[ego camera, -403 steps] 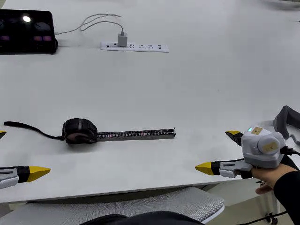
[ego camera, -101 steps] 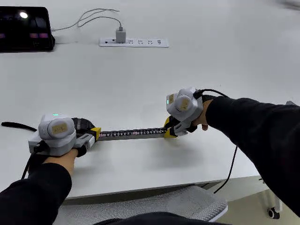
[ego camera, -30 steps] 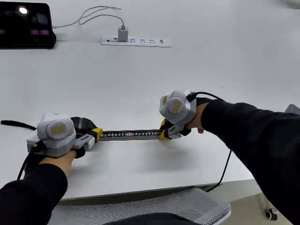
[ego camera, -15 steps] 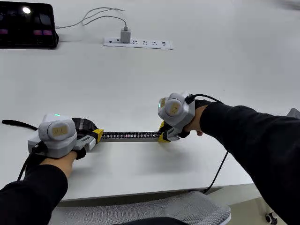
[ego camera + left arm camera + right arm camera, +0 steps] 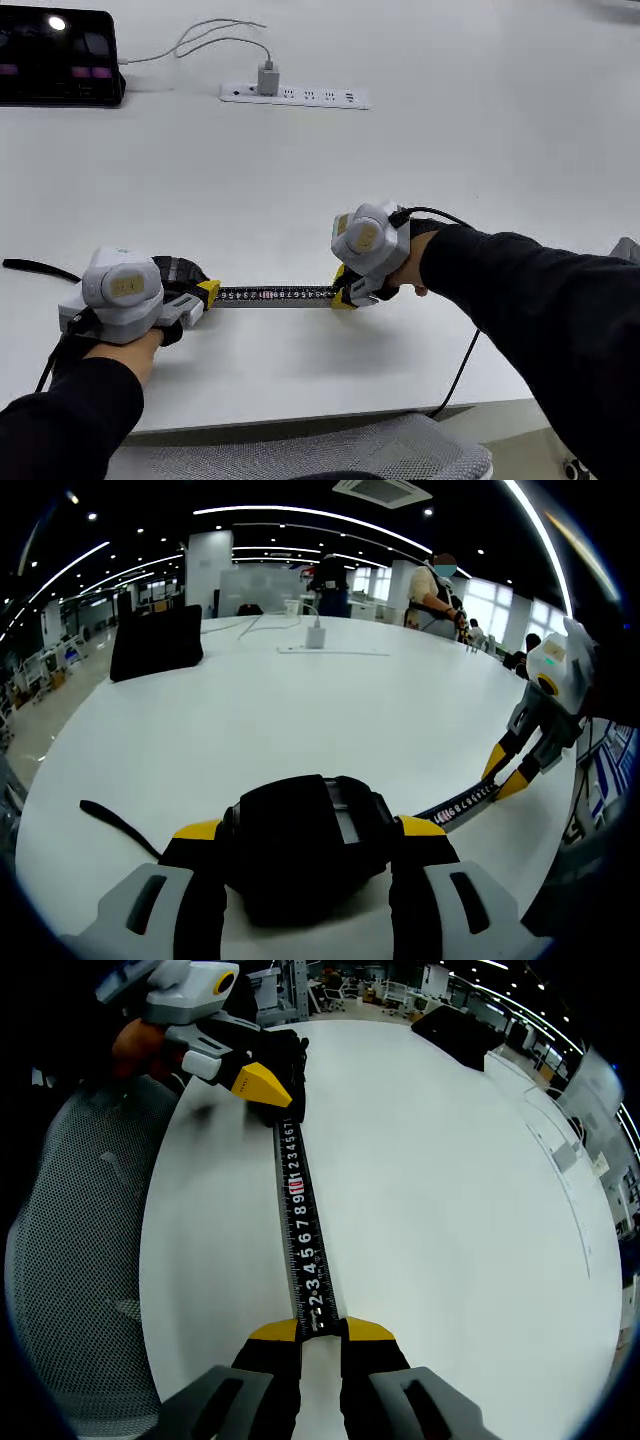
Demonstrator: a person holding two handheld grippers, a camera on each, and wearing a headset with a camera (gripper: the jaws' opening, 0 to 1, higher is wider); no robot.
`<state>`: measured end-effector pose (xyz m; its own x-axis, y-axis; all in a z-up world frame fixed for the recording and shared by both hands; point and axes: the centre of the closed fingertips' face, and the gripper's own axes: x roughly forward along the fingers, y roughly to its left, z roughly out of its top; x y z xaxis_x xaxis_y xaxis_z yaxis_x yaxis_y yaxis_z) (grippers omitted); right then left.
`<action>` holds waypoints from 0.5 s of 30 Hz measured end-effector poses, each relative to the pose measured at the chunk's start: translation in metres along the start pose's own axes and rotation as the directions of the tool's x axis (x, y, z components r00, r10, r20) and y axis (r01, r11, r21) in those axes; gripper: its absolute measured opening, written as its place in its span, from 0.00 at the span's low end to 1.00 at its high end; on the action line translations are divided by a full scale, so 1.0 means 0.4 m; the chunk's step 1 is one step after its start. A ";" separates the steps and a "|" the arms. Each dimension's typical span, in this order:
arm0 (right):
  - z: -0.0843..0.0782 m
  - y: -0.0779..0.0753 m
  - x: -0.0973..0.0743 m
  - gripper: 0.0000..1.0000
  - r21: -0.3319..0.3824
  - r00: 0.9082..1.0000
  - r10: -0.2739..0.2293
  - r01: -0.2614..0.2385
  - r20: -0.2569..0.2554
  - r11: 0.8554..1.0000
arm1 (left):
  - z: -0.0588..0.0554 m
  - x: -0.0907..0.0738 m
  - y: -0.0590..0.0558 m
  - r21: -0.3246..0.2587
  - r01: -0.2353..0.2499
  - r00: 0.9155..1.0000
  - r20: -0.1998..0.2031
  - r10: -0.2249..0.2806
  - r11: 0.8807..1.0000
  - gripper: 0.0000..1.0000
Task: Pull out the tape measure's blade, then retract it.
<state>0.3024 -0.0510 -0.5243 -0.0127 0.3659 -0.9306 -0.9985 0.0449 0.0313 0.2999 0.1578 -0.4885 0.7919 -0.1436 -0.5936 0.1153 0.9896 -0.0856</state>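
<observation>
Only legible text we get is the scale printed on the tape measure's blade (image 5: 303, 1230), in the right gripper view. White digits on black, one row along the blade. Starting at the near end, by the right gripper (image 5: 322, 1332), we read 2, 3, 4, 5, 6, 7, 8, 9. Next comes a red block (image 5: 297, 1189) that we read as 10. Past it the count begins again: 1, 2, 3, 4, 5, 6, 7, up to the case (image 5: 287, 1055) at the far end. In the left gripper view the blade's digits are too smeared to read. In the head view they're too small.
</observation>
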 end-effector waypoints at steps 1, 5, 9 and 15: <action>0.001 0.000 0.001 0.11 0.002 1.000 0.000 0.000 -0.002 1.000 | 0.000 0.001 0.000 0.000 0.000 1.000 0.001 0.000 1.000 0.61; 0.004 0.000 0.003 0.11 -0.001 1.000 -0.001 0.001 -0.012 1.000 | 0.001 0.001 0.000 0.001 0.002 1.000 0.000 -0.002 1.000 0.61; 0.006 0.001 0.003 0.11 -0.006 1.000 -0.002 0.002 -0.019 1.000 | 0.001 0.001 0.000 0.000 0.002 1.000 -0.001 -0.002 1.000 0.61; 0.008 0.001 0.003 0.11 0.002 1.000 -0.011 0.011 -0.019 1.000 | 0.001 0.001 0.000 0.000 0.002 1.000 -0.002 -0.002 1.000 0.61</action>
<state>0.3020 -0.0477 -0.5242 -0.0026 0.3479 -0.9375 -0.9985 0.0507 0.0216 0.3007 0.1576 -0.4884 0.7901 -0.1460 -0.5954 0.1172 0.9893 -0.0870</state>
